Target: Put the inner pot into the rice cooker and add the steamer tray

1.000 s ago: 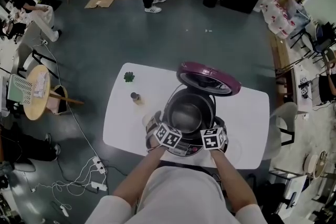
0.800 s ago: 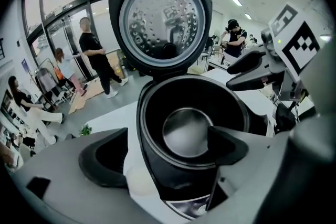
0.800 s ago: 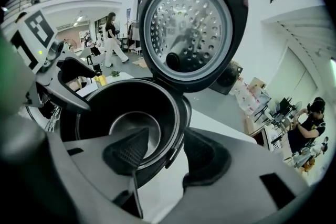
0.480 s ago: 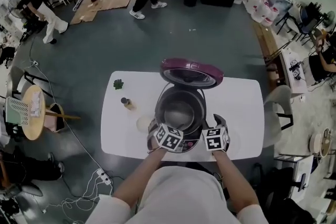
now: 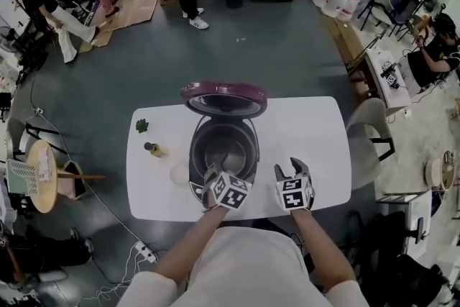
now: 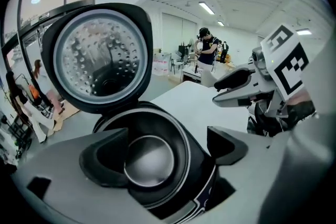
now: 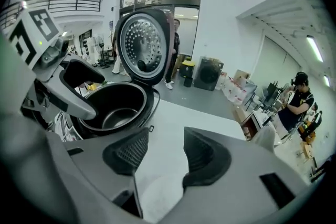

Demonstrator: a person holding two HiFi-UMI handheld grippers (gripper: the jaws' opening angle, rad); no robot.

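The rice cooker [image 5: 223,154] stands on the white table [image 5: 316,133] with its maroon lid [image 5: 224,98] swung up. The metal inner pot [image 6: 149,162] sits inside it, also visible in the right gripper view [image 7: 113,110]. My left gripper [image 5: 213,172] hovers at the cooker's front rim, jaws wide apart and empty [image 6: 165,152]. My right gripper [image 5: 289,167] hangs over bare table just right of the cooker, open with nothing between its pads [image 7: 165,152]. I cannot make out a steamer tray for certain.
Left of the cooker on the table are a pale round dish [image 5: 180,175], a small bottle [image 5: 151,149] and a small green item [image 5: 142,125]. A chair [image 5: 366,133] stands at the table's right end. People stand far back across the grey floor.
Both grippers have lifted and drawn back from the cooker's front rim. The right one has moved off to the cooker's right, over the table. The jaws stay open.
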